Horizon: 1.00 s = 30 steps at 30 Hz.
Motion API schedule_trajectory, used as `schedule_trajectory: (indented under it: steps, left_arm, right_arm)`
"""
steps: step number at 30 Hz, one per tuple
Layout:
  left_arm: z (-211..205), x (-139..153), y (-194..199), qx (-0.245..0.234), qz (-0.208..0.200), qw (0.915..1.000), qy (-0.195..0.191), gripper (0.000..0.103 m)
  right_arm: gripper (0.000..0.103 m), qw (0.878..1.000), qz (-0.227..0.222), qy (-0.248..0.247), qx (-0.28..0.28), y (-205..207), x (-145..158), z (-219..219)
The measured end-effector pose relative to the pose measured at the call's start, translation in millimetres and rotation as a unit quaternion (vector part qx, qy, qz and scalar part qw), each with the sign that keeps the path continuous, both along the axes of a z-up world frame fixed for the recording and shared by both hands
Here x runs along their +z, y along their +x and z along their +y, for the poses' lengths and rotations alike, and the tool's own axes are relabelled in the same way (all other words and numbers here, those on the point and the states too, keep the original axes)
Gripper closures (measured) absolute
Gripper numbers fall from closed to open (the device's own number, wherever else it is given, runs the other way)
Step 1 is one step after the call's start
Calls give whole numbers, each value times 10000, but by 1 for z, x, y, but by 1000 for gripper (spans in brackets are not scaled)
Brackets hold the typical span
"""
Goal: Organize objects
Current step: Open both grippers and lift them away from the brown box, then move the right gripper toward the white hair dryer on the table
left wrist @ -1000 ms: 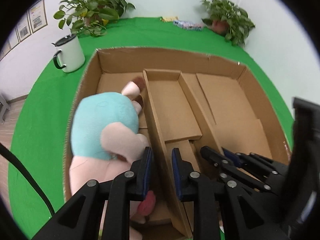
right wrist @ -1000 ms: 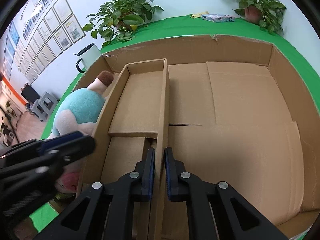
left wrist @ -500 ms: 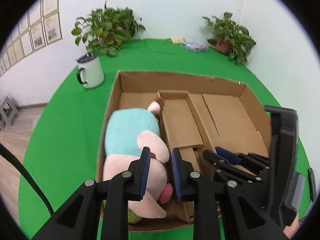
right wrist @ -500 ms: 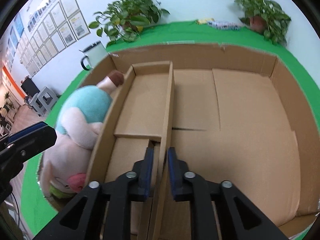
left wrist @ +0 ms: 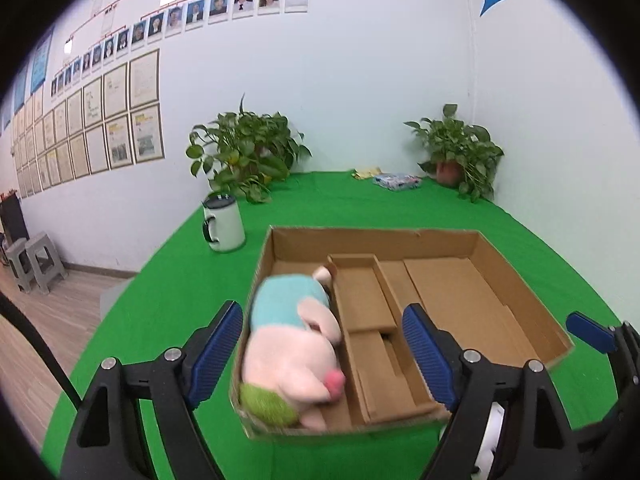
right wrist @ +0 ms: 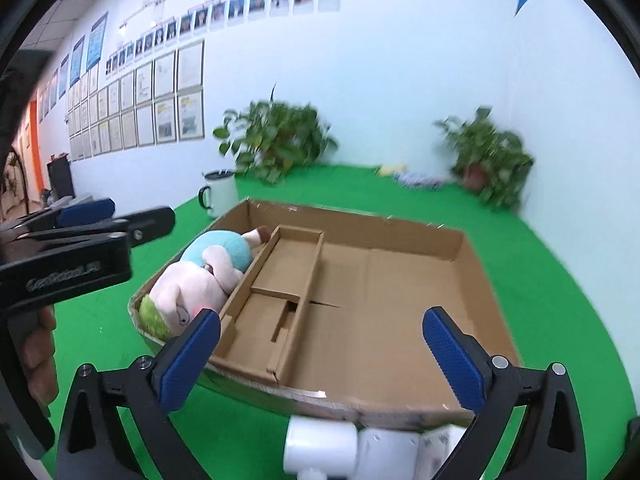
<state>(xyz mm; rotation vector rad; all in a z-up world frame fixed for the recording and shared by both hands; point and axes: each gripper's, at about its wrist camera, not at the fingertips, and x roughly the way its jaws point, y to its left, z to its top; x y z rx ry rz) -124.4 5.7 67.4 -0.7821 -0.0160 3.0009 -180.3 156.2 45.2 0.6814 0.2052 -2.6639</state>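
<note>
Two grippers are seen above the near edge of the cardboard box (right wrist: 460, 246) on the green tabletop (left wrist: 168, 304). Left gripper (left wrist: 322, 350) and right gripper (right wrist: 322, 354) jaws are opening, nothing between them. Plush toy (left wrist: 290, 344) lies in the box's left compartment.
</note>
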Motion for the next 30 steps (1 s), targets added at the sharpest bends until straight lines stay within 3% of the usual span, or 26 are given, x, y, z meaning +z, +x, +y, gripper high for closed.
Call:
schedule_trajectory:
  steps: [6,9,14,20,25,27,30]
  left_arm:
    - [17,-7,23,-89,105,9994,-321,21]
    - [25,-11,22,-211,12,9993,-295,21]
    - [41,-24,-7,-702,-719,9949,-27,21]
    - [76,-62,-57,-923,-1657,9815,-270,22]
    - [82,-95,-78,-558,-2252,9703,-683,29]
    - [83,-94,-74,-477,-2171,9719,-780,30]
    - [83,-98,-69,-348,-2386,9669,-833,32]
  right_arm:
    - [1,9995,-156,-239,-135,44,-9,29]
    - [1,9982,-385,-266,-371,57,-16,43]
    - [1,9959,-597,-511,-446,78,-28,69]
    - [1,9921,-858,-792,-466,98,-32,100]
    - [1,9908,-897,-844,-565,101,-32,112]
    - [1,9903,-934,-850,-579,100,-35,115]
    - [1,9890,-1033,-893,-577,99,-40,116]
